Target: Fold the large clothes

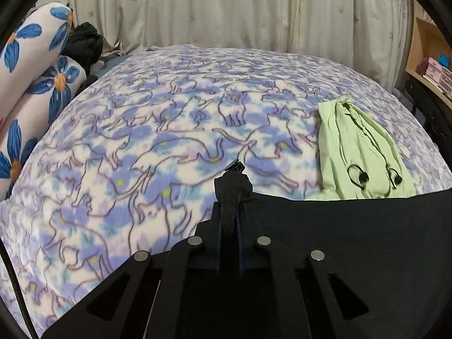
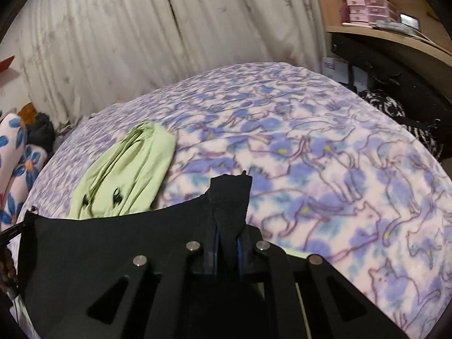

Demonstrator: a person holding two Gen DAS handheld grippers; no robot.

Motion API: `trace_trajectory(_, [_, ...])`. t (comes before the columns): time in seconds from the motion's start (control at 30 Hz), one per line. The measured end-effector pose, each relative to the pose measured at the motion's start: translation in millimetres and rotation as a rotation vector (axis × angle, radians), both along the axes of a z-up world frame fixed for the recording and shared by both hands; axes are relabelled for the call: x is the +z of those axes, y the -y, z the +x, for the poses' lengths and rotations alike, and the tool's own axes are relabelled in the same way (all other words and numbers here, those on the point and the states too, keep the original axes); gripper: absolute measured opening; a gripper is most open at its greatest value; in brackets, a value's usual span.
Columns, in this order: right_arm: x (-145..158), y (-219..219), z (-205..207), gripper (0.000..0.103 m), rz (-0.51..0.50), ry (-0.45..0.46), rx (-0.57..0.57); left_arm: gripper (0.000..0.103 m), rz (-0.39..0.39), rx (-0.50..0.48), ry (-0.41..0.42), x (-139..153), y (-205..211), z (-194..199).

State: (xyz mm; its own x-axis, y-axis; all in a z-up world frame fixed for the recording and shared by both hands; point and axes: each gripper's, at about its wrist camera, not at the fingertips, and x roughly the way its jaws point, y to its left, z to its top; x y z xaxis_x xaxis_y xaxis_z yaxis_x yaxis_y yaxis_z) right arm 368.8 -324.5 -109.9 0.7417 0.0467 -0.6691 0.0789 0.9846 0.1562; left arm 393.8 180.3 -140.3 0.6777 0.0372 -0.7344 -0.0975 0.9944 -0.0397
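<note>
A black garment point(image 1: 353, 226) hangs stretched between my two grippers above the bed. My left gripper point(image 1: 229, 206) is shut on one top corner of it; the cloth sticks out past the fingertips. My right gripper point(image 2: 228, 212) is shut on the other corner, and the garment point(image 2: 113, 240) spreads away to the left in that view. A light green garment with black drawstrings point(image 1: 358, 149) lies folded on the bed beyond the black one; it also shows in the right wrist view point(image 2: 127, 169).
The bed is covered by a blue and white cat-print blanket point(image 1: 169, 130). Flower-print pillows point(image 1: 34, 84) and a dark bundle point(image 1: 84, 42) lie at its left end. Curtains point(image 1: 226, 5) hang behind. A wooden desk with boxes point(image 2: 375, 14) stands at the right.
</note>
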Motion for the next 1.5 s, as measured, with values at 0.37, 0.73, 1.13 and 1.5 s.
trace_trajectory(0.37, [-51.0,12.4,22.7,0.033,0.046,-0.186,-0.1,0.034,0.051,0.082,-0.164,-58.5,3.9,30.4])
trace_trajectory(0.73, [-8.7,-106.2,-49.1,0.041,0.104,-0.129,0.176,0.035,-0.121,0.013,-0.017,-2.4,51.0,-73.5])
trace_trajectory(1.13, [-57.3,-60.7,-87.6,0.041,-0.203,-0.198,0.0,0.055,0.148,0.101,-0.082,-60.6,42.1,-107.7])
trace_trajectory(1.5, [-27.9,-13.2,-126.7,0.043,-0.039,-0.216,-0.073,0.059,0.042,0.139,-0.16,-40.2,15.7,-123.0])
